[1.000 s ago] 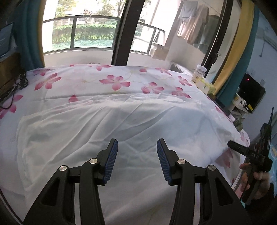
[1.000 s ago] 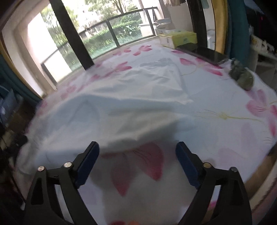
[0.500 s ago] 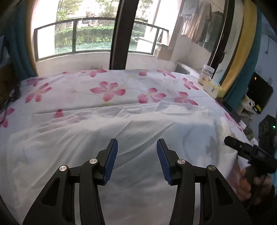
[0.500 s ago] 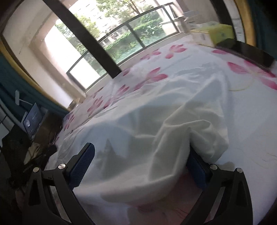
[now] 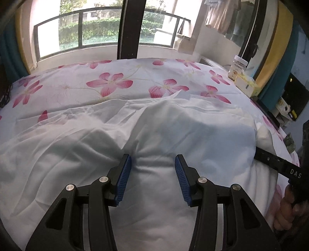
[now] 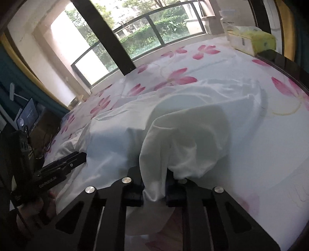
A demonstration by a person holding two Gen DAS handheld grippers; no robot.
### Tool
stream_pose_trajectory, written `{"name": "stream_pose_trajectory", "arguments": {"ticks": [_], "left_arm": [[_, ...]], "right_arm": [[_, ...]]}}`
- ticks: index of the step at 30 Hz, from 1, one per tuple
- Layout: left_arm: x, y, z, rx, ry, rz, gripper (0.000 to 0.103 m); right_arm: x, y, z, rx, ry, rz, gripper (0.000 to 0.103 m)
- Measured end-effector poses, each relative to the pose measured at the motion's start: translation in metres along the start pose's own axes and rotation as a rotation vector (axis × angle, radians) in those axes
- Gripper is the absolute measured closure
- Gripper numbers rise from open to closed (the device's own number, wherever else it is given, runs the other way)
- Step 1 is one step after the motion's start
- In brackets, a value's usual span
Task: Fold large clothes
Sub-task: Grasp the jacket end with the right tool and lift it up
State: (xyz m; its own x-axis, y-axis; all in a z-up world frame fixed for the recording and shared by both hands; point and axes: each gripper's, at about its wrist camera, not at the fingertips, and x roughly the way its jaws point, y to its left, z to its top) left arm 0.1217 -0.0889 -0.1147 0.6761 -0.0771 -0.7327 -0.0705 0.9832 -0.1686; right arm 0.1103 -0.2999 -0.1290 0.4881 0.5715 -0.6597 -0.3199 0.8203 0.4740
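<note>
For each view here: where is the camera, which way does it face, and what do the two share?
Left wrist: on the left gripper, facing the window; jaws apart over the white garment; a hand at right.
Right wrist: on the right gripper, closing on a garment fold.
Shared: garment, floral sheet, tissue box.

Garment [image 5: 173, 135] lying spread across the near half of the bed [image 5: 115, 77], its near edge reaching the bed's front edge; tissue box [image 5: 245, 85] sitting at the bed's far right corner, jar [image 5: 238, 66] standing just behind it; window railing [image 5: 96, 25] running behind the bed's far edge; laptop [image 6: 28, 115] sitting beyond the bed's left edge; hanging clothes [image 5: 222, 17] hanging beyond the far right corner
</note>
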Motion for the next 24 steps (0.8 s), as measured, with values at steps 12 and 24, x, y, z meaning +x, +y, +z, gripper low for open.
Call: {"name": "stream_pose_trajectory", "arguments": {"ticks": [12,24], "left_arm": [[0.0,0.006,0.0,0.017,-0.007,-0.053,0.054],[0.0,0.027,0.002,-0.019,0.009,-0.199,0.054]], "right_arm": [[-0.033,0.052,0.025,-0.096,-0.128,0.045,0.093],[-0.038,0.139,0.032,-0.248,-0.163,0.056,0.093]]}}
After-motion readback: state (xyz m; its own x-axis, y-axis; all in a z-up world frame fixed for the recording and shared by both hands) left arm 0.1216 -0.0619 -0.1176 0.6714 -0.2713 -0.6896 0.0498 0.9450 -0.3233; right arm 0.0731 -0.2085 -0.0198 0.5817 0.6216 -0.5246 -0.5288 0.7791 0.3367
